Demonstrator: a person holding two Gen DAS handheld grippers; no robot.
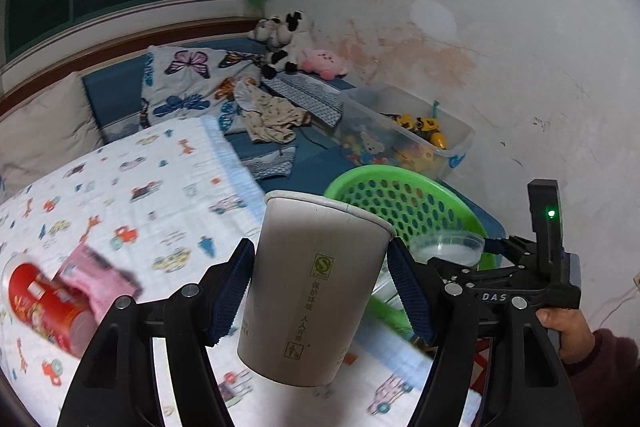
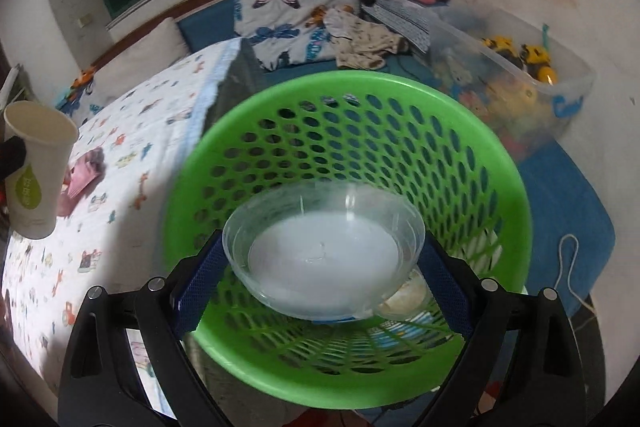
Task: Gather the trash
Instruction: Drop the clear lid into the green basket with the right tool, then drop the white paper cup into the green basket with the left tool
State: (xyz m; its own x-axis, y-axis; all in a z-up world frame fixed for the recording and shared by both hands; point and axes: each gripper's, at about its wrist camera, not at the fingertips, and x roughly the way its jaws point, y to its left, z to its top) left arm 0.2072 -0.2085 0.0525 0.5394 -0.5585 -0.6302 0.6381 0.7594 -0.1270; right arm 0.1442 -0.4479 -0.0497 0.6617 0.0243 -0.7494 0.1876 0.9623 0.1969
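1. The landmark is the green basket [image 2: 348,239], a perforated plastic basket standing beside the bed [image 1: 132,195].
2. The left hand-held gripper [image 1: 320,291] is clenched on a white paper cup [image 1: 312,291]; its blue pads press the cup's sides from left and right.
3. The cup stands nearly upright with its open mouth up, held in the air above the bed's printed blanket [image 1: 100,187], just beside the basket's near rim and not over its opening.
4. The right hand-held gripper [image 2: 324,263] grasps a clear plastic bowl [image 2: 324,251] between its widely spread blue pads, which touch the bowl on both sides.
5. The bowl is mouth up, with a whitish bottom, and is held directly above the basket's opening.
6. Inside the basket, below the bowl, lies some pale material; what it is cannot be told.
7. A red can [image 1: 44,311] lies on its side on the blanket, well apart from the basket, touching a pink item [image 1: 100,279].
8. Beyond the basket, by the wall, stands a clear storage bin [image 2: 516,83] holding toys.
9. Farther from the basket, on the blue mattress, lie a butterfly pillow [image 1: 188,83], crumpled clothes [image 1: 272,119] and plush toys [image 1: 292,47].
10. A hand [image 1: 568,331] in a dark sleeve holds the right tool's handle, just beside the basket.
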